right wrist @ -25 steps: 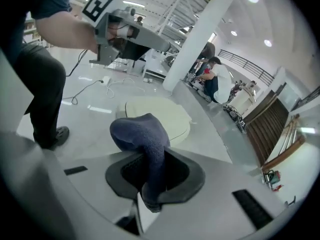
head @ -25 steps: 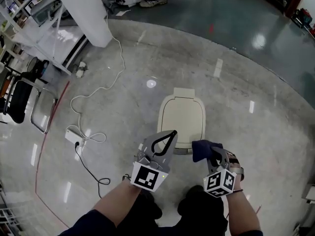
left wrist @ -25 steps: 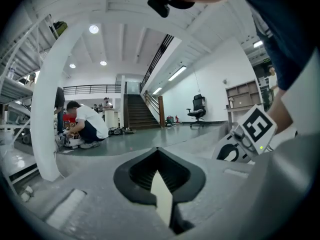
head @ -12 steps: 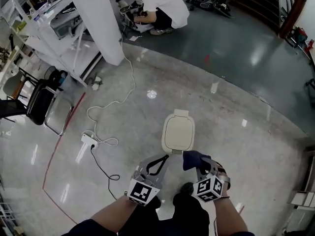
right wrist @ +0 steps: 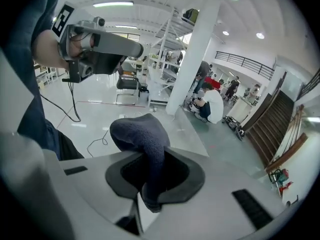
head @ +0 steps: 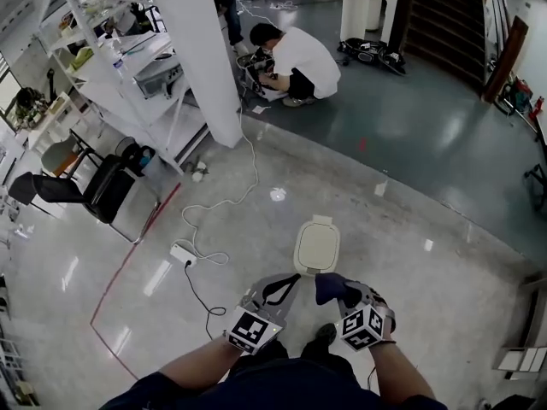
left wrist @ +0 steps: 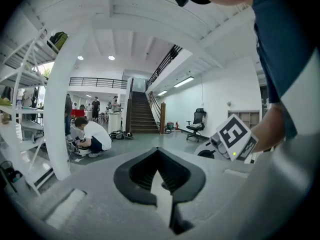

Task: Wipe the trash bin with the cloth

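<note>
Cream plastic trash bin (head: 317, 246), lid shut, stands upright on the glossy grey concrete floor (head: 444, 229), straight ahead of the person. In the head view it's just beyond both tools. Neither gripper view shows it.

Left hand-held gripper (left wrist: 158, 149): jaws together, tips meeting, nothing btwn them. It points level across the room, and its marker cube (head: 248, 330) sits near the person's forearm.

Right hand-held gripper (right wrist: 150, 156): jaws clamped on a dark blue fleecy cloth (right wrist: 140, 134). The cloth bunches up out of the jaws and flops over to the left in that view. In the head view the cloth ends just short of the bin's near edge. The two hand-held grippers are side by side, near each other but apart, and each shows in the other's view.

Rest of room:
- A white square pillar (head: 205, 49) stands ahead-left, w/ a white metal shelving rack (head: 128, 58) beside it.
- A black office chair (head: 81, 186) is left of the rack.
- A white power strip (head: 182, 253) lies on the floor left of the bin, well apart from it, w/ a white cable running toward the pillar.
- A person in a white shirt (head: 299, 58) crouches beyond the pillar.
- A dark staircase (head: 444, 15) is at far right.
</note>
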